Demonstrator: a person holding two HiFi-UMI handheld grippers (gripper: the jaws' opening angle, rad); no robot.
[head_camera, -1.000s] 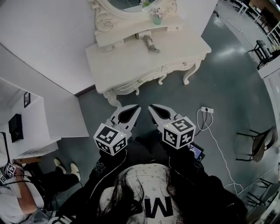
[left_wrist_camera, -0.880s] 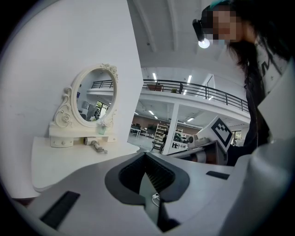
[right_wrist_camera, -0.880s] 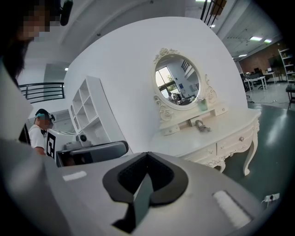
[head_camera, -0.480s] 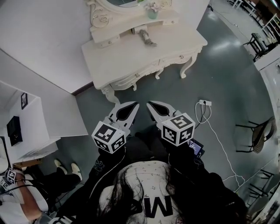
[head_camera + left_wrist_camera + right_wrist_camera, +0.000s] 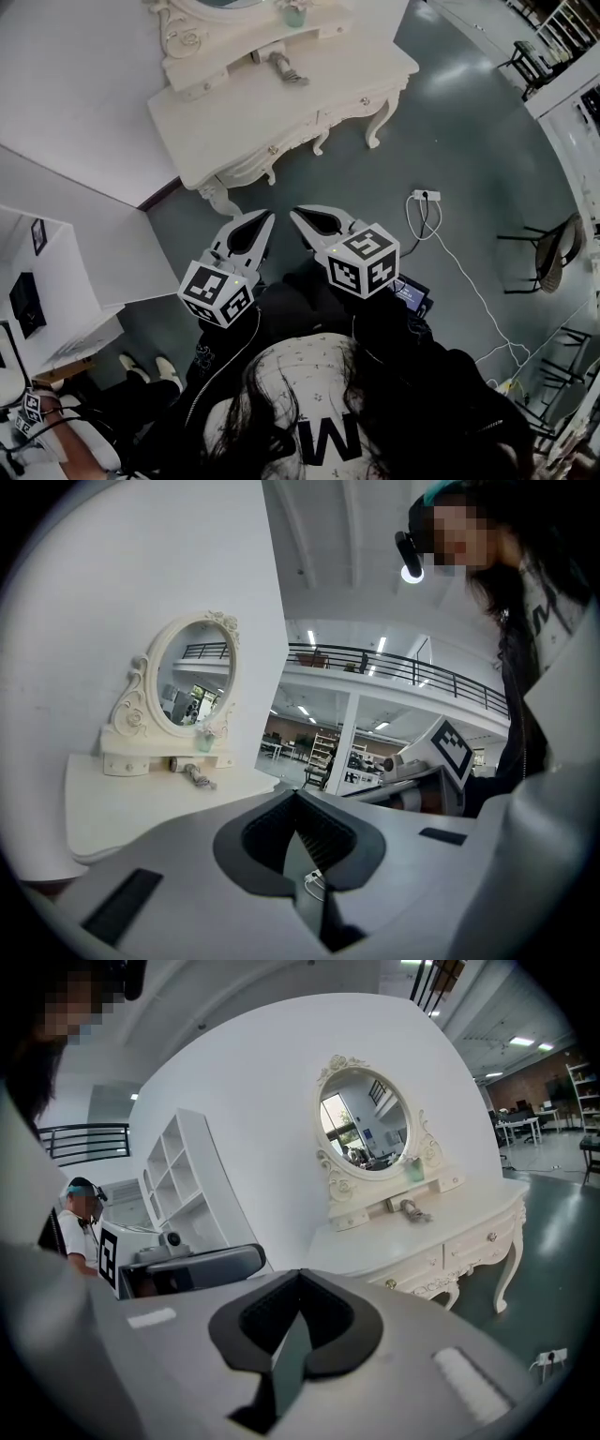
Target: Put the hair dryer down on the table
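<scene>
A small grey hair dryer (image 5: 281, 67) with a coiled cord lies on the white dressing table (image 5: 234, 122), just below the mirror's shelf. It also shows in the left gripper view (image 5: 199, 778) and in the right gripper view (image 5: 412, 1210). My left gripper (image 5: 266, 217) and right gripper (image 5: 294, 213) hang side by side over the grey floor, well short of the table. Both point towards it. Both are shut, with nothing between the jaws.
An oval mirror (image 5: 364, 1133) stands at the table's back against a white wall. A power strip with a white cable (image 5: 422, 196) lies on the floor to the right. A chair (image 5: 553, 262) stands far right, white shelving (image 5: 178, 1185) to the left, and a seated person (image 5: 37, 427) at lower left.
The dressing table has slid up and to the left in the head view. Both grippers have shifted slightly left in the picture and stay shut, side by side.
</scene>
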